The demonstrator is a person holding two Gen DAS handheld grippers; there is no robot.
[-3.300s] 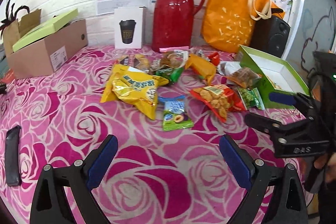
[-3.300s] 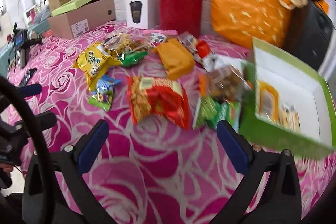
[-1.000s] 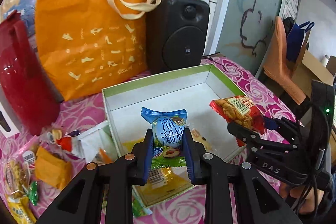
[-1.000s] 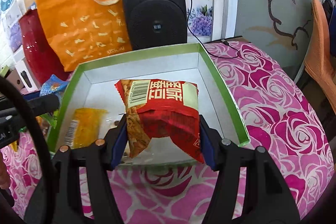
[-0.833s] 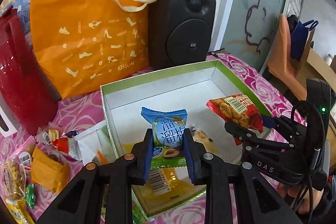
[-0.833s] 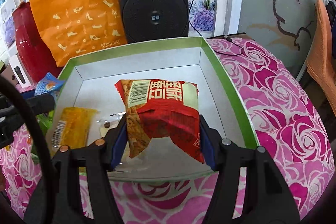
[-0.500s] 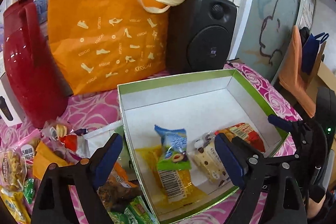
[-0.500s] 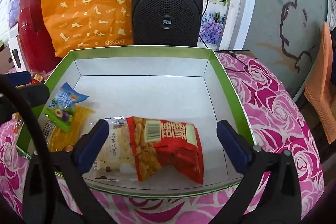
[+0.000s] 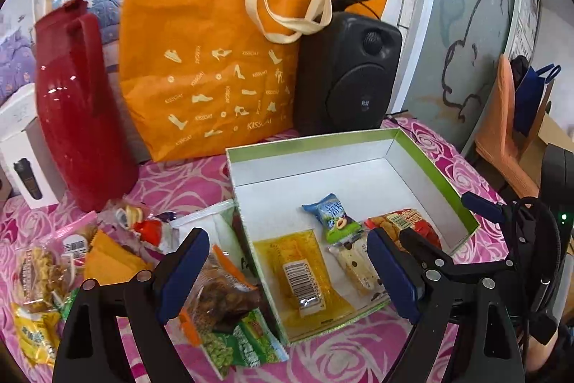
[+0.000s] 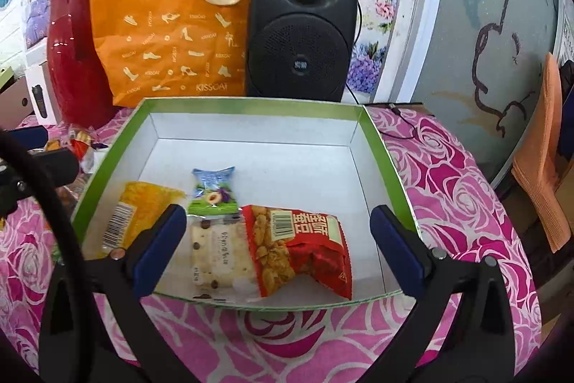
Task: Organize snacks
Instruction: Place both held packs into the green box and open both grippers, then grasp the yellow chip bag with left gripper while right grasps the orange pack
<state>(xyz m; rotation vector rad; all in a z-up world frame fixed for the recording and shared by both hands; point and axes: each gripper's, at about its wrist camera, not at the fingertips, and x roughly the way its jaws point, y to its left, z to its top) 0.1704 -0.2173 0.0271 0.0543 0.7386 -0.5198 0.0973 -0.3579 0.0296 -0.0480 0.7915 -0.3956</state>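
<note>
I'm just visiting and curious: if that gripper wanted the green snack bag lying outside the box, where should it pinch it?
The green pea snack bag lies flat on the tablecloth beside the green box, partly under a brown snack pack. Probably best: the open left gripper comes from above and pinches its free near edge, away from the box wall.

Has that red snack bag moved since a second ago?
Yes. The red snack bag dropped from the right gripper onto the floor of the green box.
</note>
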